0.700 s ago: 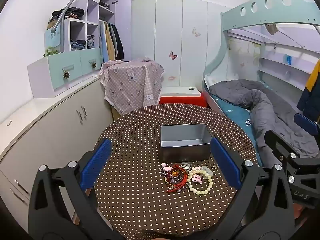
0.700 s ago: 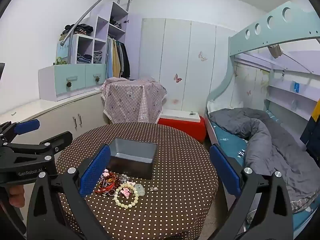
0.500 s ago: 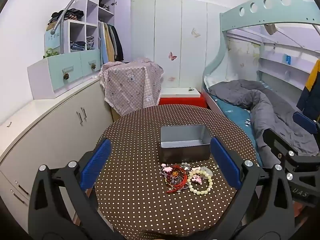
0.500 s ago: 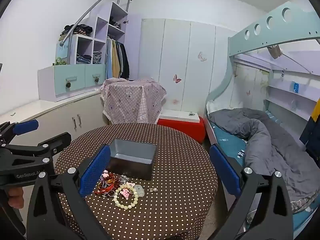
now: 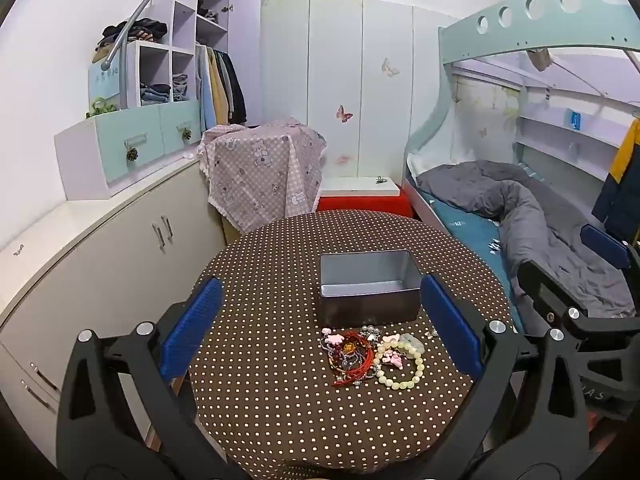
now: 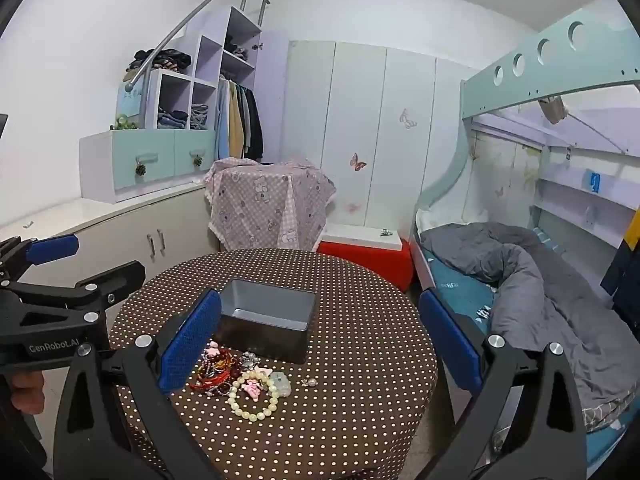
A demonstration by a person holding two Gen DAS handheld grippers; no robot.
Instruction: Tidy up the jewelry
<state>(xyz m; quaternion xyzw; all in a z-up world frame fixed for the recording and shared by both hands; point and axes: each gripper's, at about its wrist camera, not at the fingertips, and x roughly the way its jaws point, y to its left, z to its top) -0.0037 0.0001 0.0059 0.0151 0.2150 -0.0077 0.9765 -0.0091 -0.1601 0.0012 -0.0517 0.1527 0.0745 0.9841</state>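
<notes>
A small pile of jewelry lies on the round table with the brown polka-dot cloth: a pale bead bracelet, red cords and beads, pink charms and a small silver piece. An open grey metal box stands just behind the pile and looks empty. My left gripper is open and empty, held above the table's near side. My right gripper is open and empty, to the right of the left one.
A low white cabinet runs along the left wall. A cloth-covered stand and a red box sit behind the table. A bunk bed with a grey duvet is on the right.
Both grippers have drifted slightly; the view of the table and jewelry barely shifts. Both stay open and empty.
</notes>
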